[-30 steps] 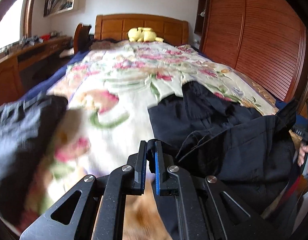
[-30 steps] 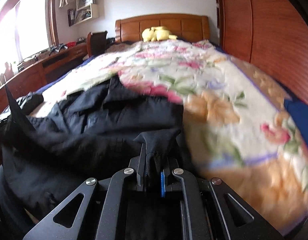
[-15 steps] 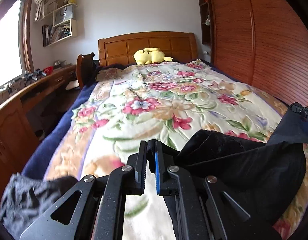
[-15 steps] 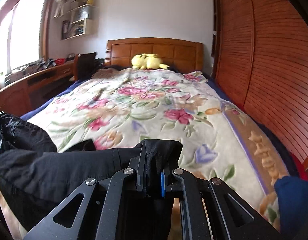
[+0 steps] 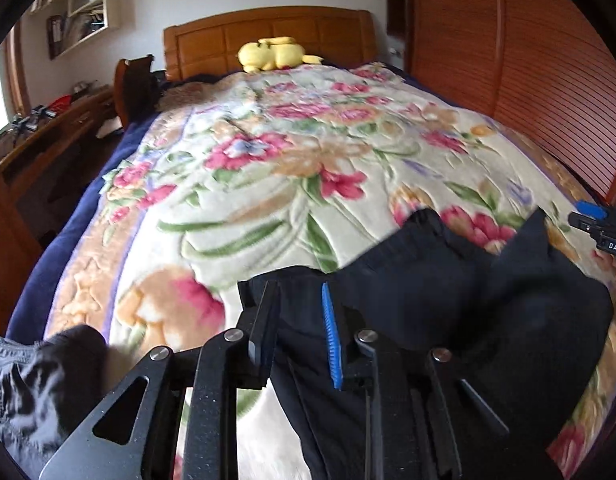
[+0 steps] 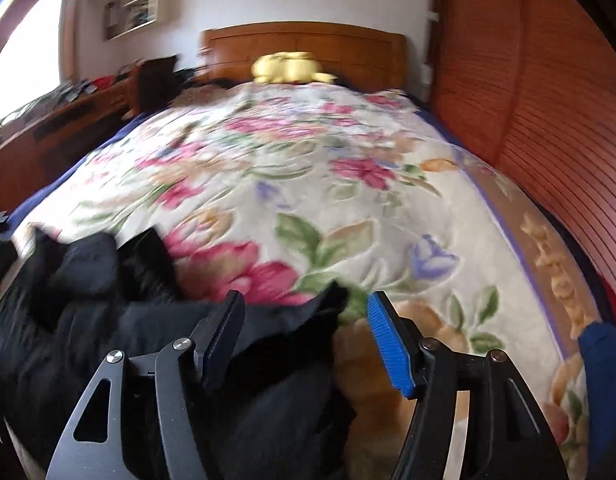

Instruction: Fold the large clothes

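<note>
A black garment (image 5: pixel 448 300) lies bunched on the near end of the floral blanket (image 5: pixel 268 184). My left gripper (image 5: pixel 297 296) is opening, its jaws a narrow gap apart. A strip of the black cloth runs loose between them, and the pads do not press on it. In the right wrist view, the same garment (image 6: pixel 88 320) spreads to the left. My right gripper (image 6: pixel 305 298) is opening wide, and a pointed corner of the cloth sags free between its fingers. The right gripper's blue-padded tip (image 5: pixel 600 222) also shows at the far right of the left wrist view.
A yellow plush toy (image 5: pixel 274 54) sits by the wooden headboard (image 5: pixel 268 28). A slatted wooden wardrobe (image 6: pixel 528 100) runs along the right side, and a desk (image 5: pixel 40 132) along the left. A grey garment (image 5: pixel 28 384) lies at the near left corner. Something blue (image 6: pixel 604 364) is at the near right.
Both grippers were shut on the black garment's edge and carried it up the bed. Now both sets of jaws have parted, the right far wider, and the cloth has slackened.
</note>
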The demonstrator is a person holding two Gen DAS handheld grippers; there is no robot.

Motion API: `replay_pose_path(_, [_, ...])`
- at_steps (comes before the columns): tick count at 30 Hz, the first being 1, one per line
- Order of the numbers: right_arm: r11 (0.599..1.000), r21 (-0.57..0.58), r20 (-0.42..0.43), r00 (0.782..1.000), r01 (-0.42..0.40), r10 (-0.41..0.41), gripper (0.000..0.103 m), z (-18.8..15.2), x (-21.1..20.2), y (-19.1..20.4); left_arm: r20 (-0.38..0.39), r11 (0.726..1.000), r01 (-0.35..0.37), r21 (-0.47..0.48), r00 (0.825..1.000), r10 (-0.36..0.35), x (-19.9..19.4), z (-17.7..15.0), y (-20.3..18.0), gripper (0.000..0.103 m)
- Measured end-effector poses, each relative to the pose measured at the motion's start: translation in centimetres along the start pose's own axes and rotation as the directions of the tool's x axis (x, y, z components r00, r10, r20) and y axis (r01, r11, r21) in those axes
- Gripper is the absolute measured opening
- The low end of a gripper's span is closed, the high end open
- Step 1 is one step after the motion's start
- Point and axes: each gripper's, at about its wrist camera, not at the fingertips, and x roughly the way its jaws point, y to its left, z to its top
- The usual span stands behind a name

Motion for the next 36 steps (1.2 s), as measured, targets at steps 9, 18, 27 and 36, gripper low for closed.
replay_pose_path(9, [0.973,-0.174,-0.088,0.987,-0.150,0.136,0.066,-2.8,-2.0,4.3,-0.020,0.997,0.073,-0.001,0.997,-0.073,-2.8,-4.1,-1.1,0.031])
replay_pose_path(18, [0.957,-0.167,-0.160,0.964,-0.238,0.212,0.066,-0.2,1.4,7.4,-0.057,0.993,0.117,-0.006,0.992,-0.117,-4.2,-9.0,-2.4,0.031])
replay_pose_path(27, [0.936,-0.141,-0.231,0.930,-0.322,0.285,0.066,1.8,6.9,11.7,-0.052,0.993,0.112,-0.048,0.992,-0.114,-5.4,-12.2,-2.0,0.031])
replay_pose_path(36, [0.973,-0.126,-0.180,0.969,-0.194,0.170,0.002,4.6,12.2,12.9,-0.033,0.991,0.124,-0.044,0.992,-0.125,-6.7,-13.9,-2.0,0.031])
